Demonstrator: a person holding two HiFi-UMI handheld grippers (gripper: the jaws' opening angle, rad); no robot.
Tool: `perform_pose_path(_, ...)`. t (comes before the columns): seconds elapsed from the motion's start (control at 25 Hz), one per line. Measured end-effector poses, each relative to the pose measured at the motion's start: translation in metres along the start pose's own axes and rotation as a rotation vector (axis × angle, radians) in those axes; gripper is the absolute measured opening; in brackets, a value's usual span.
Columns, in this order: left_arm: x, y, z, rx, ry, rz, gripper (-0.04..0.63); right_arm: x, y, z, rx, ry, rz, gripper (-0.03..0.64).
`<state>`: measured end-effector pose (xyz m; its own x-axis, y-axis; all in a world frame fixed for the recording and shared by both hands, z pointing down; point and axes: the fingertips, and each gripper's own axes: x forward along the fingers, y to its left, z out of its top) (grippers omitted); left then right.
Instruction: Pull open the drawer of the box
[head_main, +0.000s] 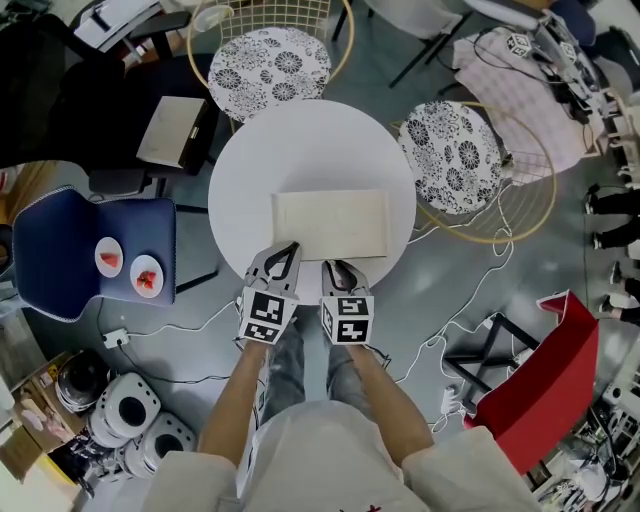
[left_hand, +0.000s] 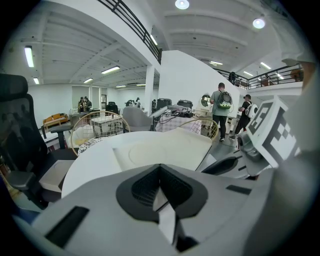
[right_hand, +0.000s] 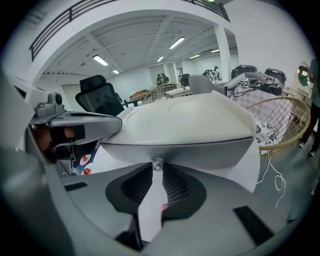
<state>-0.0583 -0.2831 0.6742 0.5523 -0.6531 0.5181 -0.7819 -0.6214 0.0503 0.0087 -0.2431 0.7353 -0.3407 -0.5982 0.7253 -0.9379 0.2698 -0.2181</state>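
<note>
A flat white box (head_main: 330, 222) lies on the round white table (head_main: 240, 170), its drawer front (right_hand: 200, 157) facing me. My right gripper (head_main: 340, 266) is at that front. In the right gripper view its two fingertips sit on either side of the small clear drawer knob (right_hand: 157, 163) and touch it, so the right gripper (right_hand: 157, 168) is shut on the knob. My left gripper (head_main: 285, 250) hovers at the box's near left corner, tips together and holding nothing. In the left gripper view the left gripper (left_hand: 160, 167) looks over the box lid (left_hand: 165, 150).
Two wire chairs with patterned cushions (head_main: 268, 68) (head_main: 452, 155) stand behind and to the right of the table. A blue chair (head_main: 100, 255) with two small dishes is at the left, a red chair (head_main: 550, 380) at the lower right. Cables (head_main: 480, 290) trail on the floor. People (left_hand: 220, 107) stand far off.
</note>
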Motion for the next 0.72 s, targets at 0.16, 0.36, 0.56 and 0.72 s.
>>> perform_pose_path(0.16, 0.001, 0.000, -0.001, 0.000, 0.004, 0.000, 0.011, -0.010, 0.004, -0.013, 0.001, 0.006, 0.003, 0.074)
perform_pose_path(0.36, 0.000, 0.001, -0.001, 0.000, 0.010, 0.002, 0.011, -0.027, 0.011, -0.036, 0.001, 0.030, 0.004, 0.074)
perform_pose_path(0.56, 0.000, 0.001, -0.002, 0.003, 0.014, 0.003, 0.011, -0.041, 0.017, -0.056, 0.009, 0.049, 0.006, 0.074)
perform_pose_path(0.72, 0.001, 0.001, -0.003, -0.001, 0.016, 0.003, 0.011, -0.043, 0.016, -0.060, 0.008, 0.056, 0.010, 0.074)
